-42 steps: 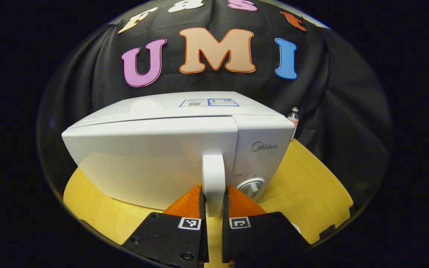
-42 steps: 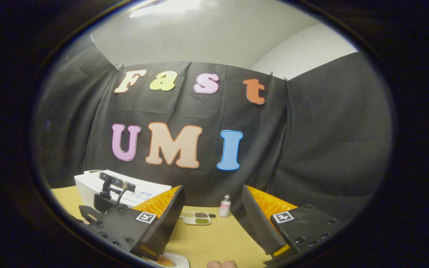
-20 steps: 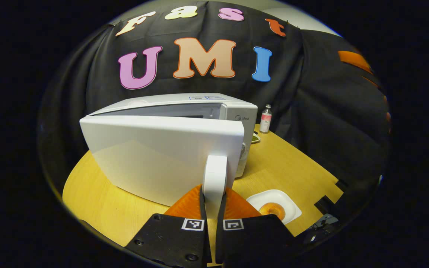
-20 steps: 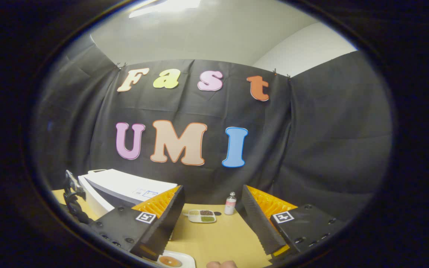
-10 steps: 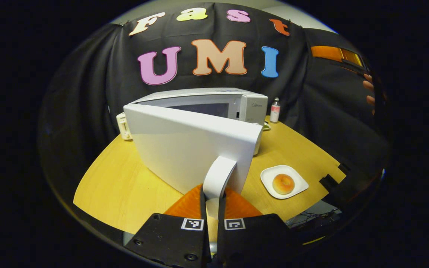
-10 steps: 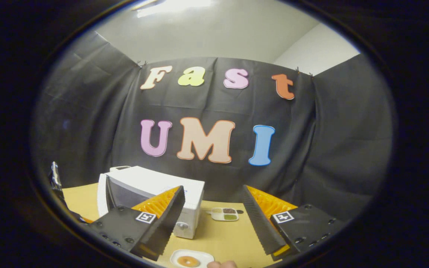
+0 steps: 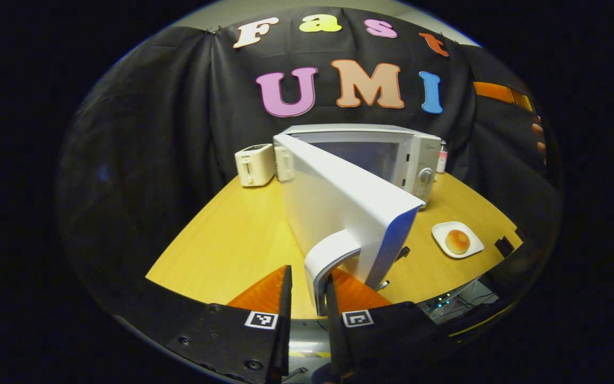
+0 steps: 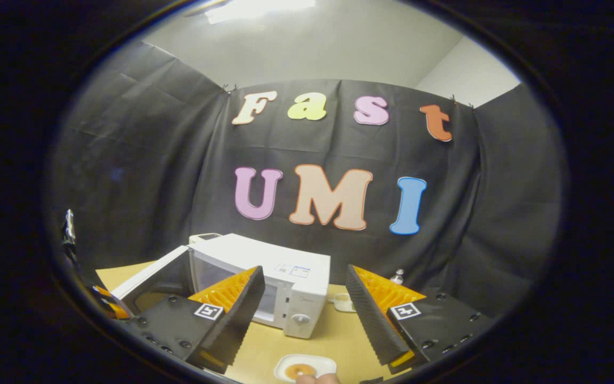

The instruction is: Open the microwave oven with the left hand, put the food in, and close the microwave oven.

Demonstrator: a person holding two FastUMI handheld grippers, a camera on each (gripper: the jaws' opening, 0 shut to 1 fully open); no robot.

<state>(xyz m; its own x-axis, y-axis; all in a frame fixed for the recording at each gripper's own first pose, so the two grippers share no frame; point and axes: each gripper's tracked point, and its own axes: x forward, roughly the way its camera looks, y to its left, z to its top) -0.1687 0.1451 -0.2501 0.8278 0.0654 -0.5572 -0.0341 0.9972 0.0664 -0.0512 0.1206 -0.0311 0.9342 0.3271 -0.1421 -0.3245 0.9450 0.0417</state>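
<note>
the round pale wooden table [image 7: 221, 240] is carrying everything. on it, the boxy white glossy-plastic microwave oven [image 7: 387, 152] is standing with its wide flat white door [image 7: 339, 197] swung far out toward the left gripper [image 7: 307, 290], leaving the dark cavity facing the open side where the food is waiting. the left gripper's fingers are sitting either side of the door's curved white handle [image 7: 328, 256]; the handle is touching the right finger, but a gap is showing at the left one, so i cannot tell whether the grip is clenched or easing off.

the small white rounded-square plate [image 7: 459, 240] with the round golden-brown bun [image 7: 457, 241] is lying on the table in front of the oven, to the right of the door's edge. in the right gripper view that plate [image 8: 307, 367] is lying just below the right gripper [image 8: 304, 298], whose jaws are spread wide and empty, so the right hand looks nearer the food, with the oven's opening lying ahead and to its left.

a small cream toaster [image 7: 255, 164] is standing behind the door's hinge side.
</note>
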